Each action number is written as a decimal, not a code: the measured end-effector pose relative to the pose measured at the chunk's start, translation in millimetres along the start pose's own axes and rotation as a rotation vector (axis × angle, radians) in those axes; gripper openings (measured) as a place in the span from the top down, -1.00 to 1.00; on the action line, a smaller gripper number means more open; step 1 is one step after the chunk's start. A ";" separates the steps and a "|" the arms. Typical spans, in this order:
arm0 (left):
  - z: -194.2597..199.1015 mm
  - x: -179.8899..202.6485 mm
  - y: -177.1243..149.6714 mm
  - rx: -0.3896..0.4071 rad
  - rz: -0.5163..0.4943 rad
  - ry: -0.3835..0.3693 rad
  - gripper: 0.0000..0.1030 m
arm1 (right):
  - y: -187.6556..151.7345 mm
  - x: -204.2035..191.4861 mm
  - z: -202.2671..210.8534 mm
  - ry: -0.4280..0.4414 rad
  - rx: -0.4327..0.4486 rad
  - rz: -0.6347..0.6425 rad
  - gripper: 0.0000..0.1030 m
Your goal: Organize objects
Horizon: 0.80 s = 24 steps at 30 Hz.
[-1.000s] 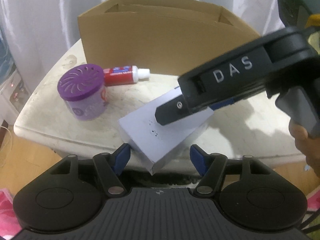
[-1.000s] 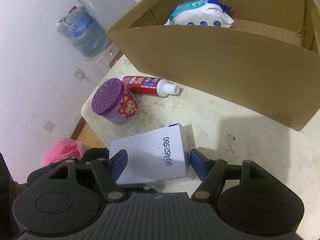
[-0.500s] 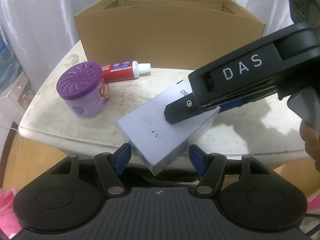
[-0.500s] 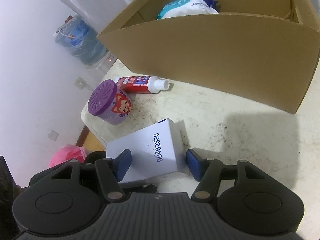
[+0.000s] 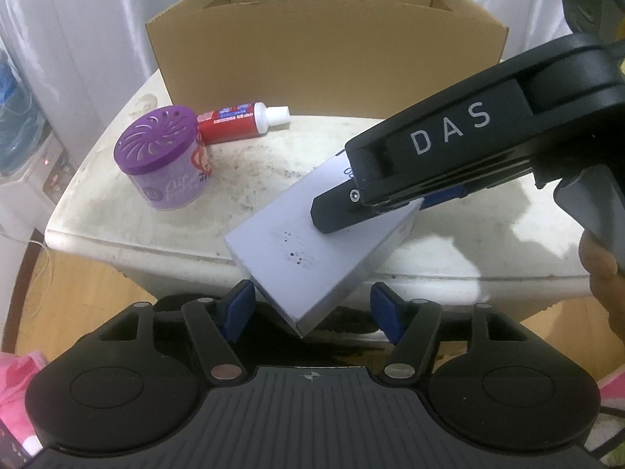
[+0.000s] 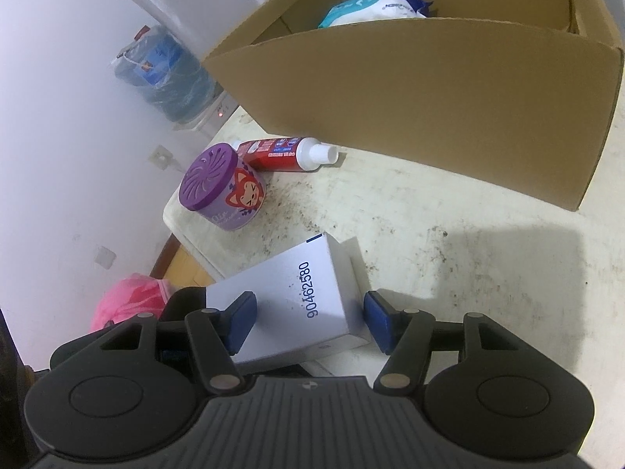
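Observation:
A white box [image 5: 312, 230] printed 90462580 [image 6: 297, 301] lies at the table's near edge, one corner overhanging. My left gripper [image 5: 310, 310] is open, its blue pads either side of the overhanging corner, apart from it. My right gripper [image 6: 308, 322] is open and straddles the box's other end; it shows from the side in the left wrist view [image 5: 429, 164]. A purple air freshener can [image 5: 164, 156] [image 6: 222, 187] stands at the left. A red tube with a white cap [image 5: 242, 121] [image 6: 289, 152] lies behind it.
A large open cardboard box [image 5: 324, 51] [image 6: 422, 93] stands at the back of the stained white table [image 5: 250, 179] and holds a wipes pack [image 6: 371, 4]. A water bottle on a dispenser [image 6: 164, 74] and a pink bag [image 6: 129, 305] are beyond the table's left edge.
Both grippers have drawn back a little from the table. The right gripper's pads have spread slightly wider around the white box. The box itself has barely shifted.

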<state>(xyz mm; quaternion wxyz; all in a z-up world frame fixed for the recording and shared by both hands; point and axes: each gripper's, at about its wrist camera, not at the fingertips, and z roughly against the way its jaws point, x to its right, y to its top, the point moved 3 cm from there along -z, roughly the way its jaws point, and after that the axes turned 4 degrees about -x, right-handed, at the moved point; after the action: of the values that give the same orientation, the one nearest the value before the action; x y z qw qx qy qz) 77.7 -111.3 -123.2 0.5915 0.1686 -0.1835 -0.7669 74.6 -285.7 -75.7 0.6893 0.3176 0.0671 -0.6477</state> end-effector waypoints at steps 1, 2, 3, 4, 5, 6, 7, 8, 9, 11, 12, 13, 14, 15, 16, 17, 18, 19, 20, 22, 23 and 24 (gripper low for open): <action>-1.0 0.0 0.2 -0.001 -0.001 0.002 -0.28 | -0.3 -0.3 0.1 0.000 0.002 0.000 -0.25; -1.9 0.2 0.2 -0.003 0.000 0.005 -0.28 | -0.8 -0.5 0.2 -0.001 0.004 0.001 -0.25; -3.0 0.0 0.2 -0.005 0.001 0.005 -0.28 | -1.3 -0.8 0.3 -0.002 0.006 0.003 -0.25; -4.5 -0.3 0.7 -0.008 0.003 0.006 -0.28 | -1.7 -0.6 0.4 -0.001 0.008 0.003 -0.25; -5.1 -0.3 1.2 -0.009 0.004 0.008 -0.28 | -2.0 -0.4 0.5 0.000 0.010 0.001 -0.25; -5.6 0.1 1.3 -0.010 0.005 0.010 -0.28 | -2.3 0.0 0.5 0.001 0.011 0.000 -0.25; -6.2 0.3 1.6 -0.011 0.006 0.012 -0.29 | -2.4 0.3 0.4 0.002 0.012 -0.001 -0.25; -6.9 0.3 1.7 -0.012 0.007 0.013 -0.31 | -2.6 0.4 0.3 0.003 0.014 -0.001 -0.25; -7.4 0.2 1.7 -0.012 0.008 0.015 -0.32 | -2.8 0.5 0.1 0.004 0.016 -0.002 -0.25; -7.6 -0.1 2.0 -0.011 0.016 0.011 -0.34 | -2.9 0.6 -0.2 0.005 0.020 -0.002 -0.26; -7.6 -0.7 2.1 -0.011 0.020 0.009 -0.35 | -3.2 0.5 -0.2 0.005 0.023 -0.001 -0.26; -7.8 -1.2 2.2 -0.010 0.024 0.007 -0.35 | -3.5 0.3 -0.3 0.004 0.026 0.001 -0.26; -7.7 -1.7 2.1 -0.009 0.028 0.005 -0.35 | -3.7 0.1 -0.4 0.004 0.029 0.002 -0.26; -7.6 -2.1 1.8 -0.008 0.033 0.004 -0.35 | -4.1 -0.1 -0.3 0.002 0.032 0.002 -0.27; -7.5 -2.4 1.9 -0.007 0.037 0.004 -0.35 | -4.2 -0.8 -0.3 -0.001 0.033 0.003 -0.27; -7.5 -2.5 2.1 -0.007 0.041 0.004 -0.35 | -4.3 -1.4 -0.1 -0.003 0.034 0.003 -0.27; -7.7 -2.5 2.8 -0.008 0.044 0.004 -0.34 | -4.2 -2.0 0.2 -0.006 0.032 0.001 -0.27; -7.5 -2.7 3.3 -0.007 0.047 0.005 -0.34 | -4.0 -2.7 0.5 -0.008 0.029 0.001 -0.27; -7.5 -3.2 3.7 -0.008 0.051 0.005 -0.33 | -3.9 -3.2 0.6 -0.011 0.027 -0.001 -0.27; -7.1 -4.5 4.5 -0.010 0.059 0.005 -0.31 | -3.9 -4.2 0.7 -0.015 0.023 -0.005 -0.28; -7.1 -5.0 5.1 -0.013 0.064 0.004 -0.31 | -3.7 -4.9 0.5 -0.016 0.021 -0.005 -0.28; -6.9 -4.9 5.4 -0.014 0.066 0.002 -0.31 | -3.6 -5.7 0.6 -0.020 0.020 -0.003 -0.28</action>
<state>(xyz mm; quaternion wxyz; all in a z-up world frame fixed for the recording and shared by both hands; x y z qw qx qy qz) 86.8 -108.4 -126.5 0.6179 0.1590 -0.1828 -0.7480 70.2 -281.0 -73.6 0.6857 0.3181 0.0543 -0.6525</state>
